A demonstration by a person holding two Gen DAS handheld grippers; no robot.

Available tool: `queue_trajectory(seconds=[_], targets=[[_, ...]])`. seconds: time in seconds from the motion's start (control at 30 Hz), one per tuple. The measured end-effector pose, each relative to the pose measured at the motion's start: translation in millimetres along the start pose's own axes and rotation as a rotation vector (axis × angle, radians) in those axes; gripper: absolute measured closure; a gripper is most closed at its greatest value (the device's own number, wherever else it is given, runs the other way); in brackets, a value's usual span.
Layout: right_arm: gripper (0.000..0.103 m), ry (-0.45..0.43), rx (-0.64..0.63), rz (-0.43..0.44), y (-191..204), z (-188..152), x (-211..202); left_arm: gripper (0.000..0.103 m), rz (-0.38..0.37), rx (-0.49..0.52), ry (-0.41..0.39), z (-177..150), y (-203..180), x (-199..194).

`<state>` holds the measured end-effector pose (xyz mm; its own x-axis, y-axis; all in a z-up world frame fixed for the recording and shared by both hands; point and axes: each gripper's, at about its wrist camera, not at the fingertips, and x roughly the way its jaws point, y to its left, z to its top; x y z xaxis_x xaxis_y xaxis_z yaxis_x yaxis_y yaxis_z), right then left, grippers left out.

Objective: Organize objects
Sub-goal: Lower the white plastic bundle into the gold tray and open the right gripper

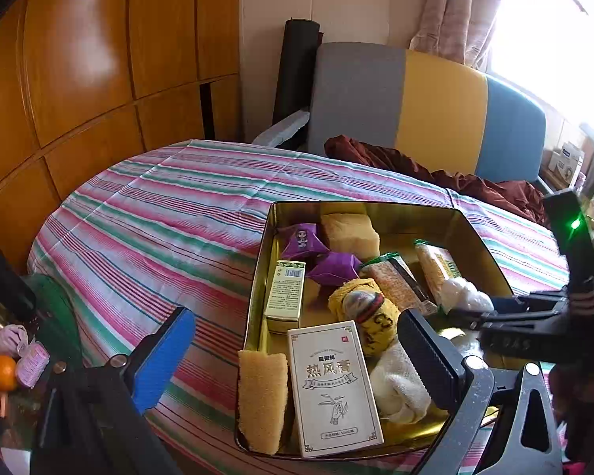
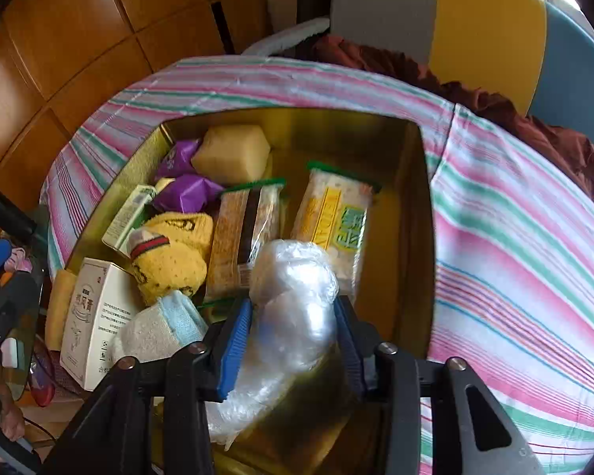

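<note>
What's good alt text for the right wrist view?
Right gripper over a gold tin, a crumpled clear plastic bag between its partly open jaws. The tin holds snack packs, sponges, socks and small boxes, on a striped cloth.

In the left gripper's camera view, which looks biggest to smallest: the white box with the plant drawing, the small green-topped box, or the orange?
1. White box, largest, though it lies nearest the camera, which inflates it.
2. Small green-topped box, clearly smaller, lying farther back in the gold tin.
3. Orange, smallest as seen, at the distorted left edge, so its true size is unsure.
</note>
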<state>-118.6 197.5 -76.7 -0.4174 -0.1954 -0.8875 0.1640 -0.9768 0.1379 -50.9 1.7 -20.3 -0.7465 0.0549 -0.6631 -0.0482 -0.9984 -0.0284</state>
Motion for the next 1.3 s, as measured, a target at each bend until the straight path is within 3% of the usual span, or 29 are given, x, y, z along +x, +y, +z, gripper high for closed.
queue_trajectory(seconds=[0.2,0.77,1.3], targets=[[0.043,-0.05,0.009,-0.021,0,-10,-15,0.0,0.01,0.009,-0.032,-1,-6,-6],[0.039,-0.327,0.105,-0.243,13,-61,-85,0.0,0.016,0.018,-0.037,-22,-22,-33],[0.039,-0.324,0.091,-0.253,24,-71,-85,0.0,0.039,0.013,-0.074,-33,-16,-44]])
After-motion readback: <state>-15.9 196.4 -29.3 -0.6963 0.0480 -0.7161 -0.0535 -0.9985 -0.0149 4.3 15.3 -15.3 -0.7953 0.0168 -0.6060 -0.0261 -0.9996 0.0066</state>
